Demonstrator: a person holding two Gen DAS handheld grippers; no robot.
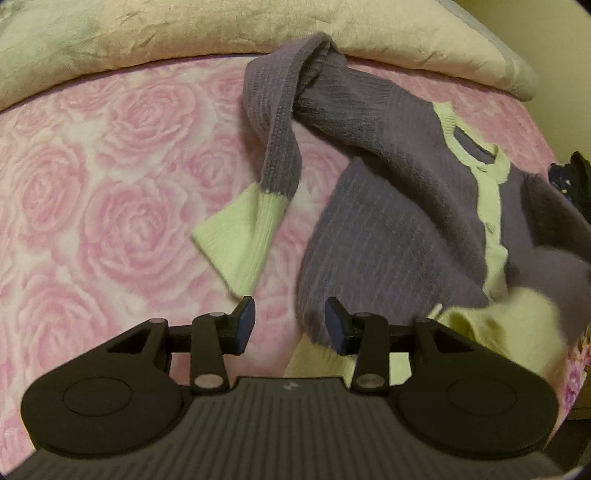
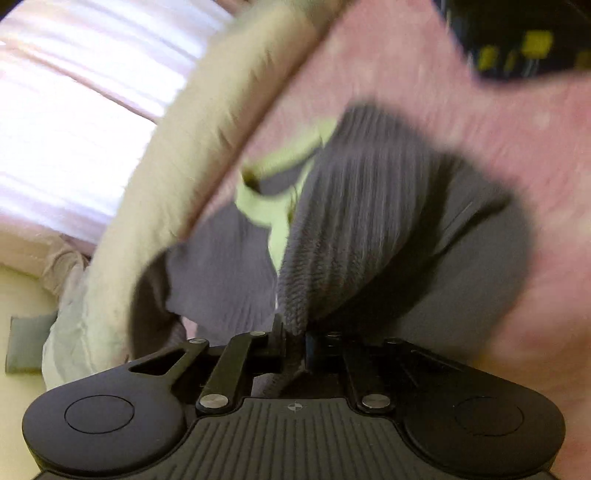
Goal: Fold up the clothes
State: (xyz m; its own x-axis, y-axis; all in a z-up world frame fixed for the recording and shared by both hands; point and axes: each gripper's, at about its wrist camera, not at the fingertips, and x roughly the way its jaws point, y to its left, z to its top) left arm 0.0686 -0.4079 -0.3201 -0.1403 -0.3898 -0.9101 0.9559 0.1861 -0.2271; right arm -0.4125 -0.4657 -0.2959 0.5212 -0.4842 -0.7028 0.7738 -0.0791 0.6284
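While your left claw (image 1: 290, 320) is hanging partly open and empty just above the hem of the purple cardigan (image 1: 399, 206), your right claw (image 2: 293, 354) is pinching shut on a fold of that knit. That cardigan is lying crumpled on the pink rose bedspread (image 1: 110, 192), below the cream pillow (image 1: 184, 33).

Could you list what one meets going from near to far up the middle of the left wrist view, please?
Open left gripper → pink rose-patterned bedspread → pale yellow-green ribbed cuff → purple knitted sleeve of the cardigan → cream crinkled quilt along the far edge.
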